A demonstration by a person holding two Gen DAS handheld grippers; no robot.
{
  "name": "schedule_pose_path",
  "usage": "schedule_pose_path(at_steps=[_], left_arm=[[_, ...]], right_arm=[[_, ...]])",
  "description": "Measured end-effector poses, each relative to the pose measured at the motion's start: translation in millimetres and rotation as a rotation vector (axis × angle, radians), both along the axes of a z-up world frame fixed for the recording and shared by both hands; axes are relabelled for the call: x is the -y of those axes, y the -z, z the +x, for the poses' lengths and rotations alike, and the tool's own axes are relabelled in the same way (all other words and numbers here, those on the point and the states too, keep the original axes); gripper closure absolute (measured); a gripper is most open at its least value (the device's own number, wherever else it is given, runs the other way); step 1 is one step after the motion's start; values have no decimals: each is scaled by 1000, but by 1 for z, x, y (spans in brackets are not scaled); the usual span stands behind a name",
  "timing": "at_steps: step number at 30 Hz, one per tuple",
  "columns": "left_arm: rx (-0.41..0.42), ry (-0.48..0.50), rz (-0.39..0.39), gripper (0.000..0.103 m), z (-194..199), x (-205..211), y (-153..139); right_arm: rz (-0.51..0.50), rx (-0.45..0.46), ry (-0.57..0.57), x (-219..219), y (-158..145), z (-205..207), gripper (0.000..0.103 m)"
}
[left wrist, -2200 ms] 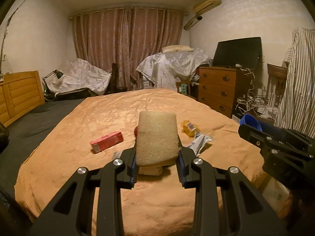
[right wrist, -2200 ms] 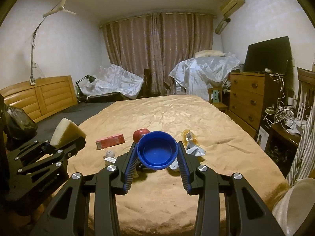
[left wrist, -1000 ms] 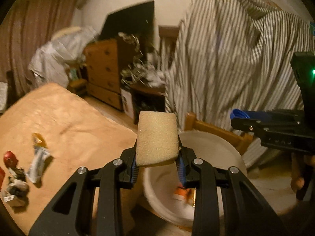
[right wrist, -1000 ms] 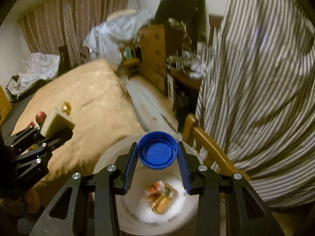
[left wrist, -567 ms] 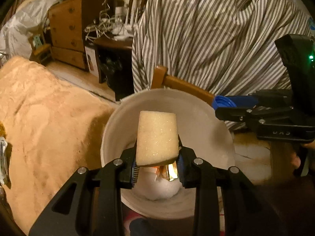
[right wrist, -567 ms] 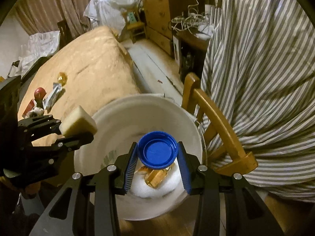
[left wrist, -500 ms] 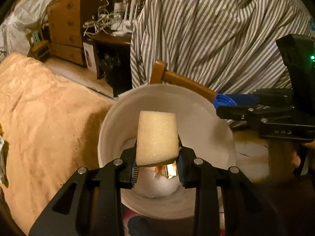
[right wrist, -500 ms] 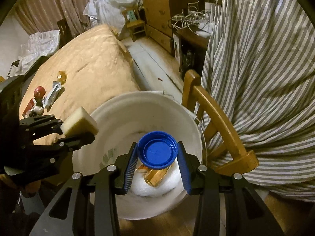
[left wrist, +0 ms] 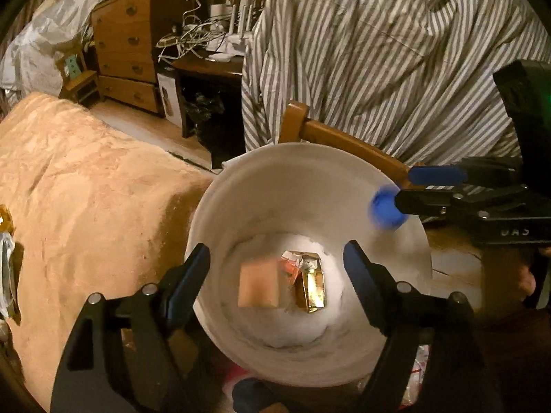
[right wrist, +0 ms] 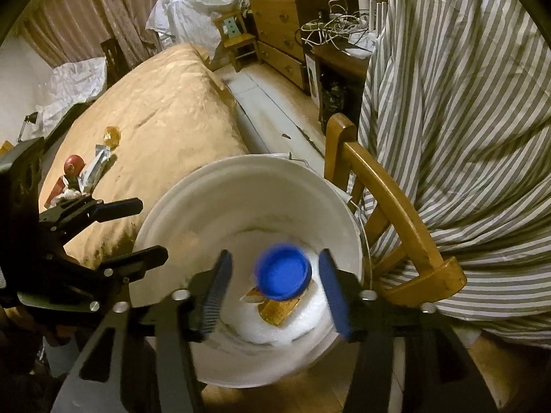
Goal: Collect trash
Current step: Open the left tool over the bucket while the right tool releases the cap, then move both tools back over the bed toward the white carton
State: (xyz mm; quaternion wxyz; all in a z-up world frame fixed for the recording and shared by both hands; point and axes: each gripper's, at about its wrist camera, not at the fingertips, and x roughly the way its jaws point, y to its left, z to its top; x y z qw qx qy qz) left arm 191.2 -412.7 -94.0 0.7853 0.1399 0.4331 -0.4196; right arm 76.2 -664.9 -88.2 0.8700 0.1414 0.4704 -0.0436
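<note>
Orange bedspread (left wrist: 86,186) fills my left, a red wrapper, a foil packet (right wrist: 98,167) and other scraps lying on it well clear of the edge. My left gripper (left wrist: 275,261) is opening wide over the white bucket (left wrist: 268,179), pads touching nothing; the sponge (left wrist: 259,285) is loose and blurred inside the bucket beside a gold wrapper (left wrist: 311,290). My right gripper (right wrist: 272,280) is opening too, the blue cap (right wrist: 283,272) free between its pads, blurred above the bucket. No writing reads. A wooden chair (right wrist: 385,186) and striped cloth (right wrist: 465,103) crowd the right rim.
</note>
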Motion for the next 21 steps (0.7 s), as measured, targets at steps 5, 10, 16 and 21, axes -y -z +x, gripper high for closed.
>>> schedule_pose_path(at_steps=[5, 10, 16, 21], left_arm=[[7, -30, 4, 27, 6, -5, 1], [9, -34, -2, 27, 5, -9, -1], [15, -46, -11, 27, 3, -21, -4], [33, -102, -25, 27, 6, -57, -6]], right_arm=[[12, 13, 8, 1, 1, -1, 47], [15, 18, 6, -3, 0, -2, 47], [-11, 42, -9, -15, -8, -3, 44], [-159, 165, -21, -49, -32, -12, 26]])
